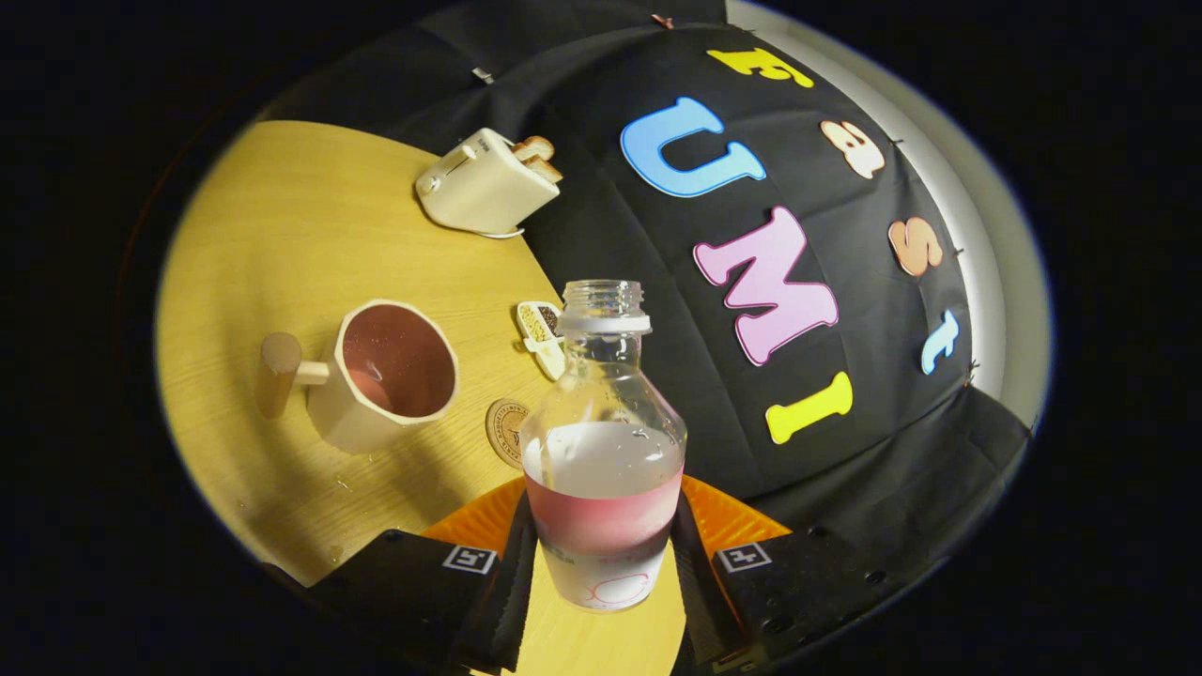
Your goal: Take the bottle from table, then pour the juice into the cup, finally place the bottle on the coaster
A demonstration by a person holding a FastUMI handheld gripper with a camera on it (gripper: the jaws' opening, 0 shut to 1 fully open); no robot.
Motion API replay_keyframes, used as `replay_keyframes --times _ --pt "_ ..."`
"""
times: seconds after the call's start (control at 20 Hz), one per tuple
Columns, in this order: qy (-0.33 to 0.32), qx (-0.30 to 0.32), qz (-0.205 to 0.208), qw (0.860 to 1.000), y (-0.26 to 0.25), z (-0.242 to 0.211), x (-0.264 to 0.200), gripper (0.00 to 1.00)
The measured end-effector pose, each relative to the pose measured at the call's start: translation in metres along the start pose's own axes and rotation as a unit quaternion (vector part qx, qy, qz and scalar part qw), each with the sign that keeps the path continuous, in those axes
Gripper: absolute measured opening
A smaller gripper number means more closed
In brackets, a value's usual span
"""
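The lower part of the clear, uncapped plastic bottle (603, 441) with pink juice is partly hidden by the gripper (601, 563), whose two fingers press on its sides, closed to the bottle's width. The bottle's long axis points along the fingers, its open mouth away from them. The whole scene appears tilted. Beside it on the light wooden table (282, 235) are a beige faceted cup (385, 376) with a wooden peg handle, a round brown coaster (507, 430), a small tray (542, 333) of hard-to-identify contents, and a cream toaster (488, 183) against the black cloth wall.
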State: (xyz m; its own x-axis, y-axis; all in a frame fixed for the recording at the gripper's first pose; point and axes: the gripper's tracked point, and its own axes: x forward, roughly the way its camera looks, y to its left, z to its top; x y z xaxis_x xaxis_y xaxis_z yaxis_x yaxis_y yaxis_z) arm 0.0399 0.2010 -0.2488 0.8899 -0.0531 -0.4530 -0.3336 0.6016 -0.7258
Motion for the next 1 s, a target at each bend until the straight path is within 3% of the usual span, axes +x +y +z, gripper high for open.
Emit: replay_keyframes --times 0.6,1.0 --pt "0.037 -0.131 0.009 0.991 0.017 -0.012 0.008 0.7" --pt "0.043 -0.182 0.015 0.982 0.022 -0.016 0.013 0.69"
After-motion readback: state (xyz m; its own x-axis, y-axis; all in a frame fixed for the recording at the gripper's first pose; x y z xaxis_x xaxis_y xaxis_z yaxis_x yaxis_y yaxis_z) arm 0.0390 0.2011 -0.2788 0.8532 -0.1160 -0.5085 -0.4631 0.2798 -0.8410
